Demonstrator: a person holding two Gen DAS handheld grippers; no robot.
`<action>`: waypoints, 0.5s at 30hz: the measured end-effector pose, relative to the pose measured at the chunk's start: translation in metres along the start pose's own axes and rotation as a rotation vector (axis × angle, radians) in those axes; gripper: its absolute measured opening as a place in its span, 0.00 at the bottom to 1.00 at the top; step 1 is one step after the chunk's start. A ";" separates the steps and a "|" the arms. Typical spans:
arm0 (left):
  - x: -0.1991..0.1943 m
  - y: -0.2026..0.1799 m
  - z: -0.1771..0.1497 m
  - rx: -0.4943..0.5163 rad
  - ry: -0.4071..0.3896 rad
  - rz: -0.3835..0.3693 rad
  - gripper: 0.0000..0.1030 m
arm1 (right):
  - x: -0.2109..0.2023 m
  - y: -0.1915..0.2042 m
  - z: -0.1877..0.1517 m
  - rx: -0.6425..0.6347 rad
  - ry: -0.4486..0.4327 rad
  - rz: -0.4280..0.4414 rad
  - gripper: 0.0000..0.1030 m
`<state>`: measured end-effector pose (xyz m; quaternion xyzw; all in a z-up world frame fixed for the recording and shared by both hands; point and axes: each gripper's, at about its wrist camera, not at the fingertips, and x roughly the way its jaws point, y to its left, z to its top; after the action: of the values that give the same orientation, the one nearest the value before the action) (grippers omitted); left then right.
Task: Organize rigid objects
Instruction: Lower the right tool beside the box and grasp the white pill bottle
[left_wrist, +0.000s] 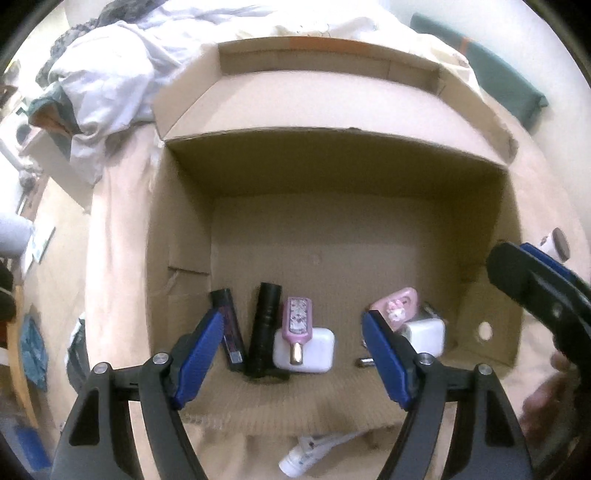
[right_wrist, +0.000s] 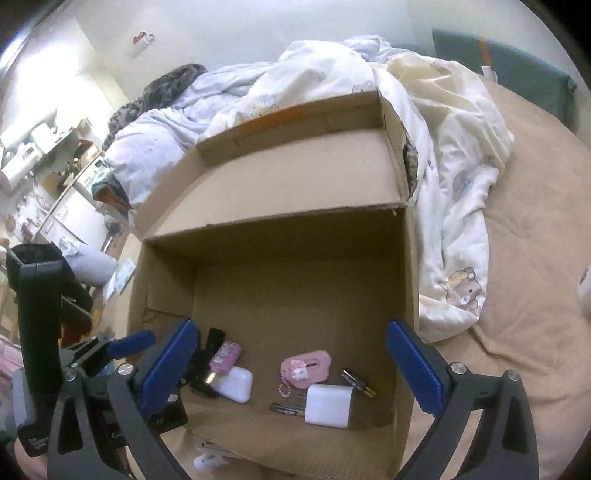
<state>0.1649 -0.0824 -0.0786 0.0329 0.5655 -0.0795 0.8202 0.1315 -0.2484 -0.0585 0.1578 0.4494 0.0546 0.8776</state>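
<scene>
Two pairs of tongs hang spread and empty above an open cardboard box (left_wrist: 177, 236) that sits on a bed, its floor already lined with small hard goods. The left tongs (left_wrist: 293, 354) stand apart with nothing between their blue pads, directly over a row along the near wall: a dark flat case (left_wrist: 232, 332), a black cylinder (left_wrist: 264, 328), a pink popsicle-shaped charm (left_wrist: 296, 325) lying on a white rounded case (left_wrist: 306, 350). The right tongs (right_wrist: 291, 365) gape at their widest, also holding nothing, above a pink keychain pouch (right_wrist: 306, 369), a white charger block (right_wrist: 328, 404) and two small dark sticks with metal tips beside it.

Most of the sorting appears done, with the items gathered in two clusters inside the box. Still outside it: a white tube (left_wrist: 314, 454) on the bedding just before the box's near edge, and a small round-capped jar (left_wrist: 556, 243) beyond the right wall. Those look like the remaining pickups.
</scene>
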 end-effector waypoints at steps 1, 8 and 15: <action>-0.004 0.002 0.000 -0.009 0.003 -0.005 0.73 | -0.002 -0.001 0.000 0.009 -0.003 0.008 1.00; -0.043 0.023 -0.005 -0.076 -0.050 0.031 0.73 | -0.022 0.001 -0.004 0.056 -0.037 0.057 1.00; -0.077 0.037 -0.021 -0.050 -0.078 0.047 0.73 | -0.044 0.014 -0.022 0.016 -0.050 0.070 1.00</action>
<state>0.1248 -0.0359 -0.0158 0.0228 0.5339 -0.0472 0.8439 0.0885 -0.2402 -0.0316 0.1820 0.4219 0.0777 0.8848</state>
